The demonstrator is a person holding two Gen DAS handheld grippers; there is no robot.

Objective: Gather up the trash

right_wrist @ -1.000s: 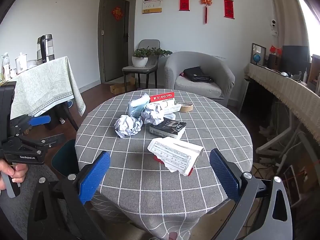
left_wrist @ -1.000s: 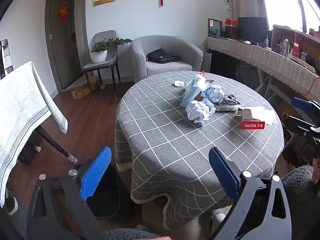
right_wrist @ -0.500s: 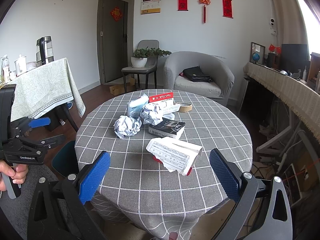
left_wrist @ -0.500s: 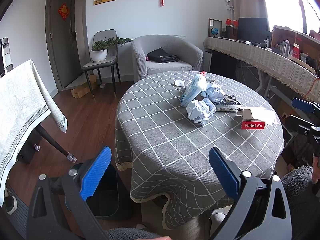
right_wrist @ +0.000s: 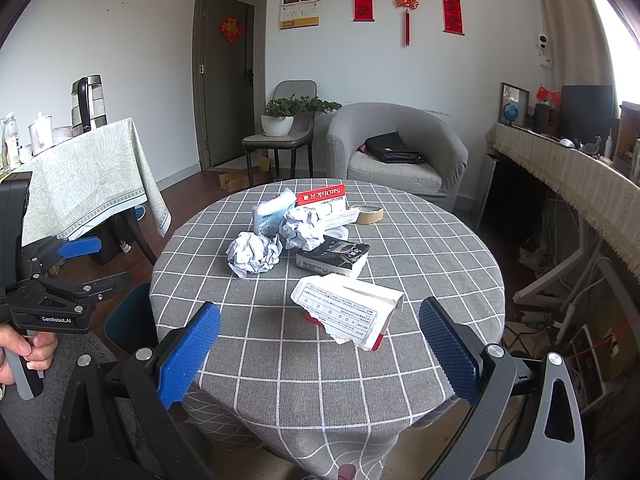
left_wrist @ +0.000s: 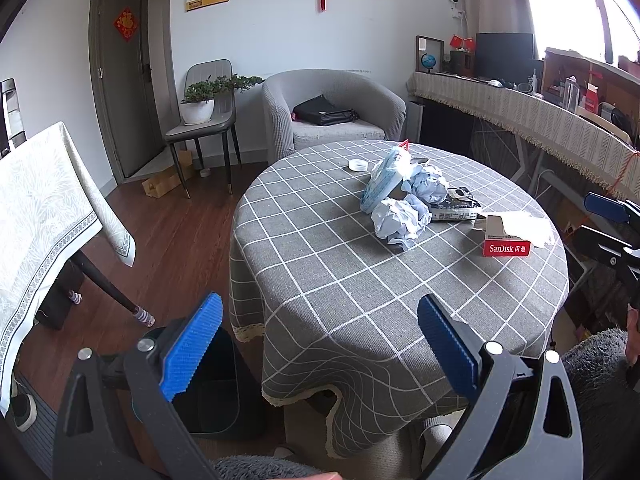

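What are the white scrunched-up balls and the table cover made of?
The balls look like matte white paper: sharp creases and folds. The table cover looks like woven cloth, grey with white checks: it drapes and ripples over the edge.

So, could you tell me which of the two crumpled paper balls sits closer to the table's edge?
The left crumpled ball, lying apart on open cloth; the other ball is wedged among the boxes.
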